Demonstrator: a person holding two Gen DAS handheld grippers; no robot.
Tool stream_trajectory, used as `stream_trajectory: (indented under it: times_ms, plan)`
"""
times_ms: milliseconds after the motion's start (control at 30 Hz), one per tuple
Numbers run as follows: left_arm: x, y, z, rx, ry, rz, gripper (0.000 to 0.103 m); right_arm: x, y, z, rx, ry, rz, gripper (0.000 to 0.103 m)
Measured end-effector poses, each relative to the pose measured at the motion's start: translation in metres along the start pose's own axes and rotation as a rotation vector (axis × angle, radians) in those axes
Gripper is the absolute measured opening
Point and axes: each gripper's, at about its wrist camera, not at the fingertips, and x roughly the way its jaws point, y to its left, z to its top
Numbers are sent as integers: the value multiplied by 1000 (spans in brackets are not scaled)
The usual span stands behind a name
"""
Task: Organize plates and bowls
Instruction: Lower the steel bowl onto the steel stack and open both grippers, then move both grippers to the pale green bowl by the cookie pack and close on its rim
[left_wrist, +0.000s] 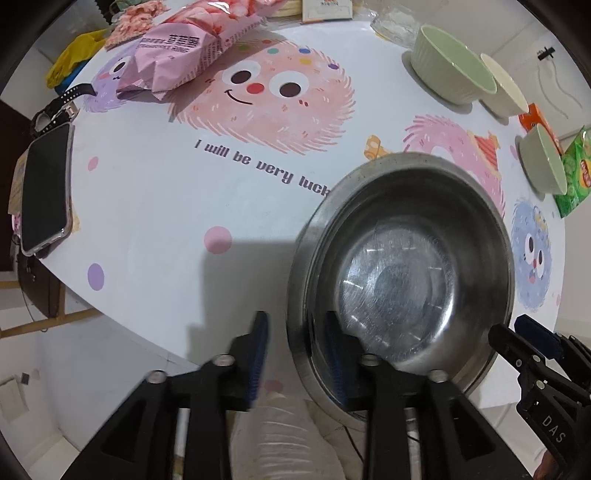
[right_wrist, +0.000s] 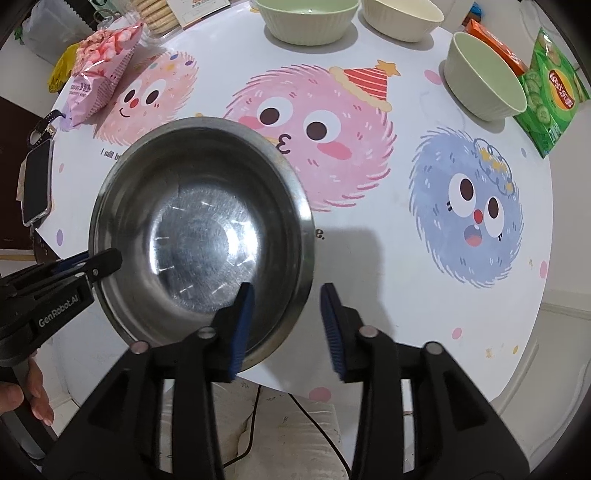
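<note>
Both grippers' jaws straddle steel bowl rim; chips bag right-view.

A steel bowl is seen at the near edge of the table, its rim straddled by the left tongs, jaws spread. The right tongs are seen at its right rim. Three pale bowls are ranged along the far right; a phone lies at the left.
</note>
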Motion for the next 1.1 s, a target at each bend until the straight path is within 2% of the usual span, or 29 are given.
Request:
stream_trajectory:
  times_ms: [100,200,467,600,833,1100]
  plan:
    - [-9,5,1,-2,-31,-11,67,-5,-6,0,13,-12,6,51]
    - [-17,7,4,5,-55,-15,78,-9,-12,1,31,-15,16,55]
    - [-38,-5,26,20,-98,-69,82,-24,-37,14,110,-39,108,57]
    - [-46,-16,42,29,-110,-91,82,-34,-51,28,155,-63,127,57]
    - [-49,-37,85,26,-122,-116,82,-48,-72,59,191,-92,135,57]
    - [-41,-60,147,15,-122,-129,82,-51,-86,116,229,-138,156,57]
